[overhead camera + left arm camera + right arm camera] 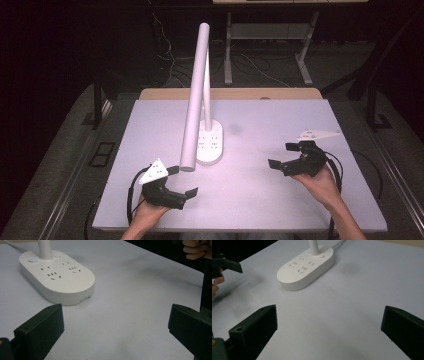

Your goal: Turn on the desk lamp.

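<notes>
- At the middle of the table point(280, 200) stands a white desk lamp point(196, 95), its oval socket base point(210, 142) flat on the surface, presumably set there for both hands to reach.
- Left gripper point(184, 181), just in front of the base: jaws spread wide, holding nothing.
- Right gripper point(281, 154), well to the base's right: likewise released and empty.
- The lamp's head hides part of the base; its cable runs out of sight behind.

A dim lab: white-topped table point(300, 200), loose cables on floor point(170, 55), metal bench legs point(305, 65).
</notes>
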Demonstrator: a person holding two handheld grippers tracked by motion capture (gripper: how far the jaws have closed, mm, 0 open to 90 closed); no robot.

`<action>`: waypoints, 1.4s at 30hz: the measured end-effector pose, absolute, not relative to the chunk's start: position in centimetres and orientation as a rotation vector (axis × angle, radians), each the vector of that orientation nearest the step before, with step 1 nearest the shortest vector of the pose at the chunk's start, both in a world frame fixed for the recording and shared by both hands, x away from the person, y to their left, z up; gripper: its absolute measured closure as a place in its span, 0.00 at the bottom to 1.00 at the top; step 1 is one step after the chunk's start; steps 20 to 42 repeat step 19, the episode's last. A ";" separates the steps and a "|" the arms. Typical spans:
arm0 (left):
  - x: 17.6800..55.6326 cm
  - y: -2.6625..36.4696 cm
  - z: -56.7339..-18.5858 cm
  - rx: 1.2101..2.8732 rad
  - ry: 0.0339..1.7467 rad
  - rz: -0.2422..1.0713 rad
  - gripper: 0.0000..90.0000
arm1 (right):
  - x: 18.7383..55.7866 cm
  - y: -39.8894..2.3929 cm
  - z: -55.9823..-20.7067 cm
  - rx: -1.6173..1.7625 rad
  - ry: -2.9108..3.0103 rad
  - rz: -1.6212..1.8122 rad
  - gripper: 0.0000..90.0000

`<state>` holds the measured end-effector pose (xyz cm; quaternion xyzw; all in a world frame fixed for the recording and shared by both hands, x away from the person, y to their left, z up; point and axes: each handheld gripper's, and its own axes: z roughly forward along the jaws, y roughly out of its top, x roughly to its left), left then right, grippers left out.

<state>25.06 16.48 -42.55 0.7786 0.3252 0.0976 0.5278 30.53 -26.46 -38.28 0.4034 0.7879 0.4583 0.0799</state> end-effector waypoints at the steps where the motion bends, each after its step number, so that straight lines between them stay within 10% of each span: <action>1: 25.1 16.5 -42.5 1.860 0.776 0.233 0.00 | 30.1 -26.7 -38.5 1.214 2.353 1.377 0.00; 42: 25.1 16.3 -42.5 1.859 0.771 0.229 0.00 | 25.0 -29.2 -41.4 1.299 2.267 1.384 0.00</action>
